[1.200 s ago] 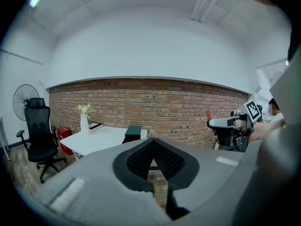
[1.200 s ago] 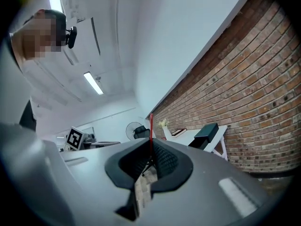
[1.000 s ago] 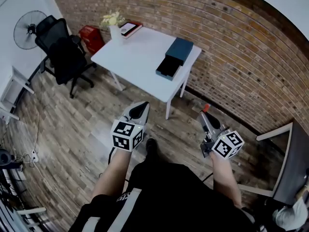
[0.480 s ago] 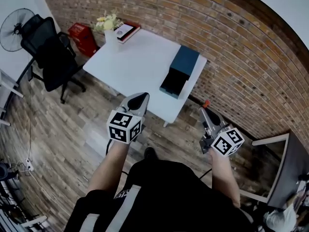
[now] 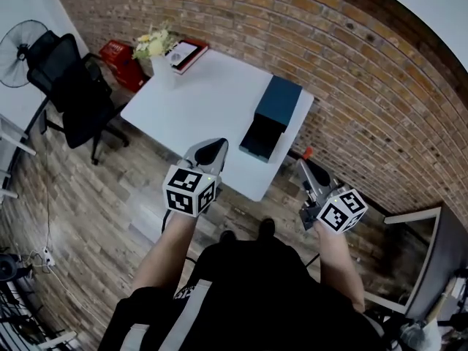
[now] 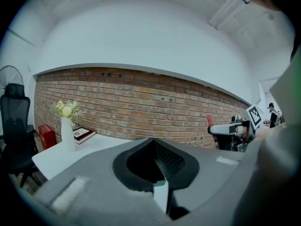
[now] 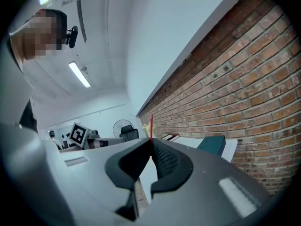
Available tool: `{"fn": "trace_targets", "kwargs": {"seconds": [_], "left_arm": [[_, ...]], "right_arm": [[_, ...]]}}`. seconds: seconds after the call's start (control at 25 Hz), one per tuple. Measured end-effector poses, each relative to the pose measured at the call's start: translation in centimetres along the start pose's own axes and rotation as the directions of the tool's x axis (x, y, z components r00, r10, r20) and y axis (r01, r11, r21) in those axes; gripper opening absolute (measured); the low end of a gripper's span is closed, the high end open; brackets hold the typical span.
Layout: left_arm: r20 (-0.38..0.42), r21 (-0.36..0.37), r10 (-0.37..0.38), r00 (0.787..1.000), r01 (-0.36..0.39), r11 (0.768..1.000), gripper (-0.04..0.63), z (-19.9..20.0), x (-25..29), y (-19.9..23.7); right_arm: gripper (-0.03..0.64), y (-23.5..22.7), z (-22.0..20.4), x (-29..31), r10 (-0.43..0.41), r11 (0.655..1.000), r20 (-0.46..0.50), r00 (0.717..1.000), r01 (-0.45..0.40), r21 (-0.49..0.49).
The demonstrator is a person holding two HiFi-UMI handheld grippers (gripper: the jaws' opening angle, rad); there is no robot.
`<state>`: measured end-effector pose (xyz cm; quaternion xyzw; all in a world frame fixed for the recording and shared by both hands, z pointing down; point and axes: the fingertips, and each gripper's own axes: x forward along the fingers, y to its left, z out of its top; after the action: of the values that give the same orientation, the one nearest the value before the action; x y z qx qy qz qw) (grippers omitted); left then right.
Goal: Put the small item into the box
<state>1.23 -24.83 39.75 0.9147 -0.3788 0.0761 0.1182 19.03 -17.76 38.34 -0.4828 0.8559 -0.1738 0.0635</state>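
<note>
A dark teal box (image 5: 276,105) lies on the white table (image 5: 197,101), with its black drawer end (image 5: 259,138) pulled out toward the near edge. My right gripper (image 5: 307,162) hangs off the table's near right corner, shut on a small thin red item (image 5: 308,153). That red item (image 7: 151,125) sticks up past the closed tips of the right gripper (image 7: 151,141), and the box (image 7: 212,144) shows to the right. My left gripper (image 5: 210,151) is over the table's near edge. In its own view the left gripper (image 6: 153,141) is shut and empty.
A white vase of flowers (image 5: 156,52) and a red-edged book (image 5: 187,47) stand at the table's far end. A black office chair (image 5: 67,86), a fan (image 5: 17,39) and a red case (image 5: 120,54) are at the left. The brick wall (image 5: 351,86) runs behind the table.
The person has stepped closer, so the table and box now lie nearer the grippers. Both grippers keep their pose, and the right one still holds the red item.
</note>
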Motion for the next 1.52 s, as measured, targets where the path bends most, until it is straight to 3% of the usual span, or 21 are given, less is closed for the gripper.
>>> {"fn": "trace_targets", "kwargs": {"seconds": [0.52,0.84,1.16,1.52], "left_arm": [[-0.044,0.028,0.046,0.998,-0.045,0.999,0.006,0.5,8.7,-3.8],[-0.058,-0.027,0.079,0.995,-0.081,0.996,0.006,-0.8,9.0,1.5],[-0.040,-0.048,-0.008,0.999,0.006,0.999,0.006,-0.2,9.8,7.0],[-0.060,-0.077,-0.084,0.995,0.079,0.994,0.006,-1.8,10.8,10.2]], "right_arm": [[0.012,-9.1,2.2,2.3,0.079,0.997,-0.008,0.997,-0.079,0.001],[0.012,-10.1,0.1,6.7,0.054,0.998,-0.091,0.994,-0.053,0.016],[0.012,-9.1,0.0,12.8,-0.030,1.000,-0.100,0.995,0.030,0.002],[0.012,-8.3,-3.8,14.8,-0.092,0.995,-0.196,0.976,0.095,0.007]]}}
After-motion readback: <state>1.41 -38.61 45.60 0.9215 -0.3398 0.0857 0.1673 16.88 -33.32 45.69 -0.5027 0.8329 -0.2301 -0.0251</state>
